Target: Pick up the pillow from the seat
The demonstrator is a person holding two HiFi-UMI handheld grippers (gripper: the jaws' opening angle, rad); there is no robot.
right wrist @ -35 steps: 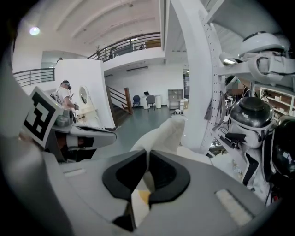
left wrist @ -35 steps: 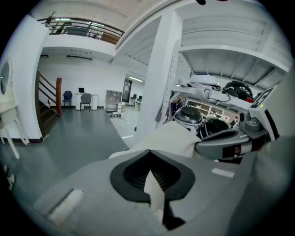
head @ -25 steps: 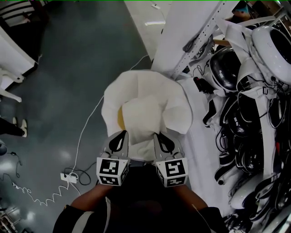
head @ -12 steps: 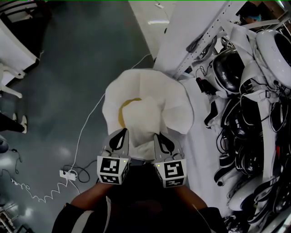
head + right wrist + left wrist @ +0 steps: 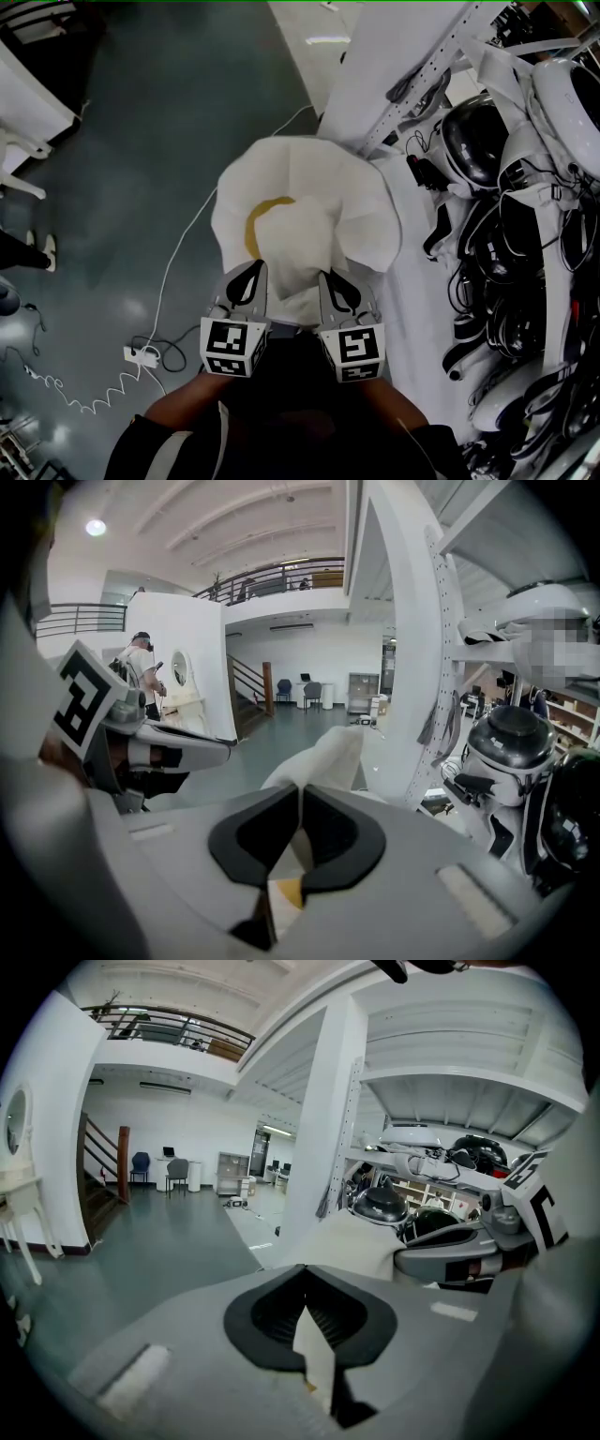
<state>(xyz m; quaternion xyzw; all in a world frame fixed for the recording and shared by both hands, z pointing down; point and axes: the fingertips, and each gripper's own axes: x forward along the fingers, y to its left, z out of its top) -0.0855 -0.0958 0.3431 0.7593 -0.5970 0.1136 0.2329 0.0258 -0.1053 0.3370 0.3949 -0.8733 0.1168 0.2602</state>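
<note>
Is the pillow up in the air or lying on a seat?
In the air: the left gripper and right gripper pinch the pillow, floor below.

- Head cam: we look steeply down, close above the left gripper [image 5: 246, 284] & right gripper [image 5: 339, 292].
- Gripper cams: we ride right behind the jaws, facing fwd.
- All 3 share the pillow [image 5: 309, 202].

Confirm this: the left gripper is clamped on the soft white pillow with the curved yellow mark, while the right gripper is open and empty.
Wrong on the right gripper: it is not open and empty. The right gripper view shows its jaws shut on a fold of the soft white pillow with the curved yellow mark. The left gripper is clamped on the pillow, as stated.
</note>
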